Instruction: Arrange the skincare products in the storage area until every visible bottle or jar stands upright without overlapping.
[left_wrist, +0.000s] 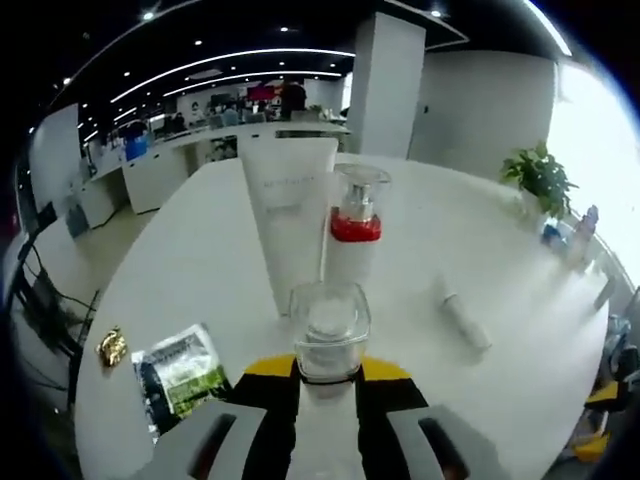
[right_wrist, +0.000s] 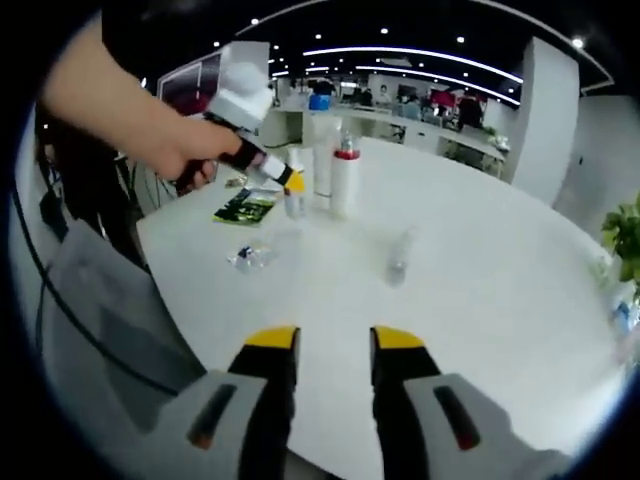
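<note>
While gripped by left claw (left_wrist: 328, 385), clear square-shouldered jar (left_wrist: 329, 330), glossy white table (left_wrist: 200, 260).

Open-plan office, long white counters (left_wrist: 180, 150), ceiling light strips (right_wrist: 420, 55), white pillar (left_wrist: 385, 80), potted plant (left_wrist: 540, 180), round white table (left_wrist: 200, 260)

A small clear jar (left_wrist: 329, 343) with a thick square body stands upright on the white bench (left_wrist: 200, 260), held between the yellow tips of the left claw (left_wrist: 328, 372). Just behind it a tall white tube (left_wrist: 290, 215) stands on its cap end, widening toward the top. Beside the tube stands a white pump bottle (left_wrist: 354, 232) with a red band and a clear cap, upright and close to the tube. Off to one side, well apart from these, a slim white tube (left_wrist: 462, 317) lies flat on its side on the bench. In the right gripper view a small clear bottle (right_wrist: 398, 257) stands alone out on the open bench.
</note>
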